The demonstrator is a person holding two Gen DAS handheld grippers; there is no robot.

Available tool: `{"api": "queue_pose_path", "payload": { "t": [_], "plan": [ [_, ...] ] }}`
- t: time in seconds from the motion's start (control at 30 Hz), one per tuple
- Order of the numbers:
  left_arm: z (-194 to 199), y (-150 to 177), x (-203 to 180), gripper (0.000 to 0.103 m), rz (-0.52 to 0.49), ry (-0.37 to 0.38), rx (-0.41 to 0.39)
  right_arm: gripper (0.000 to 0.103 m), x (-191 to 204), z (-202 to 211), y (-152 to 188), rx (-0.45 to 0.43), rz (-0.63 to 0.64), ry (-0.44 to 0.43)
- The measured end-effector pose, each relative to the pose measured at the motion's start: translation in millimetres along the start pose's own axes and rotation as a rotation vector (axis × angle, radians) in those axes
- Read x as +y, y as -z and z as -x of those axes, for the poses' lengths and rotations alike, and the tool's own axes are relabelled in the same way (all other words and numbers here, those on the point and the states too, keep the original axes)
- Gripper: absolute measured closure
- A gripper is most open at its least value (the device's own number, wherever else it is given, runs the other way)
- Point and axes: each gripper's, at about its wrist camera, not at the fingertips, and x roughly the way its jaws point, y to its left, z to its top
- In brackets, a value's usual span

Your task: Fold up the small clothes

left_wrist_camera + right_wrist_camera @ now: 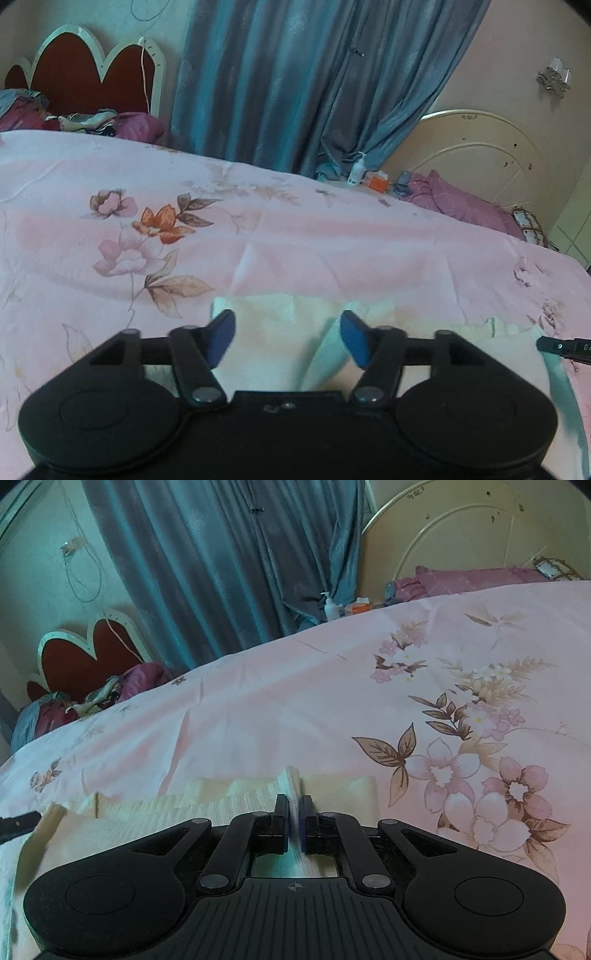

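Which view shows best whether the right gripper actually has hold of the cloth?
The right wrist view: the right gripper is shut on a pinched ridge of the cream cloth, which rises between its fingers. The left wrist view shows only a black tip of that gripper at its right edge, over the cloth.
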Motion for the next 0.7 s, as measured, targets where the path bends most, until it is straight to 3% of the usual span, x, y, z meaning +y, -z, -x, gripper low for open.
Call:
{"api": "queue_pose_path", "payload": {
  "t": [0.1,0.17,0.2,0.27,0.33,0.37,0.4,0.43,0.47,0.53,0.63,0.7],
  "plan": [
    [1.8,-0.5,-1.9,0.04,0.024,0.025,-0.011,0.093,-5.4,3.4,0.3,-0.004,-0.043,-0.017],
    [1.3,0.4,-5.2,0.037,0.005,0.04,-0.005,0.069,-5.1,7.1,1.3,-0.009,-0.052,-0.02],
    [-1.4,1.2,-8.2,0.037,-0.018,0.042,0.011,0.066,-3.5,7.1,1.7,-0.004,-0.043,-0.026],
    [-9.4,3.8,-12.4,0.044,-0.049,0.042,0.045,0.067,1.4,3.8,2.1,0.014,-0.009,-0.025],
    [-18.4,6.3,-15.5,0.076,-0.059,0.035,0.076,0.067,6.5,-1.1,2.9,0.032,0.016,-0.02],
    [-22.1,7.7,-17.1,0.083,-0.067,0.024,0.087,0.067,8.8,-3.2,3.0,0.036,0.027,-0.015],
    [-23.7,9.1,-19.2,0.092,-0.076,0.011,0.082,0.073,11.4,-4.2,3.2,0.036,0.04,-0.013],
    [-23.2,10.0,-20.9,0.099,-0.083,0.008,0.075,0.093,14.6,-5.5,2.9,0.042,0.054,-0.019],
    [-22.0,10.5,-23.0,0.099,-0.096,0.002,0.069,0.099,17.7,-6.3,3.0,0.047,0.069,-0.015],
    [-16.2,10.4,-28.7,0.1,-0.13,-0.014,0.034,0.099,22.0,-4.6,3.8,0.034,0.099,-0.008],
    [-3.5,5.7,-26.1,0.1,-0.093,-0.028,-0.048,0.1,18.4,6.3,0.0,-0.043,0.058,-0.017],
    [-4.4,3.2,-24.5,0.1,-0.08,-0.044,-0.058,0.1,17.8,6.7,-1.5,-0.062,0.05,-0.009]
  ]
}}
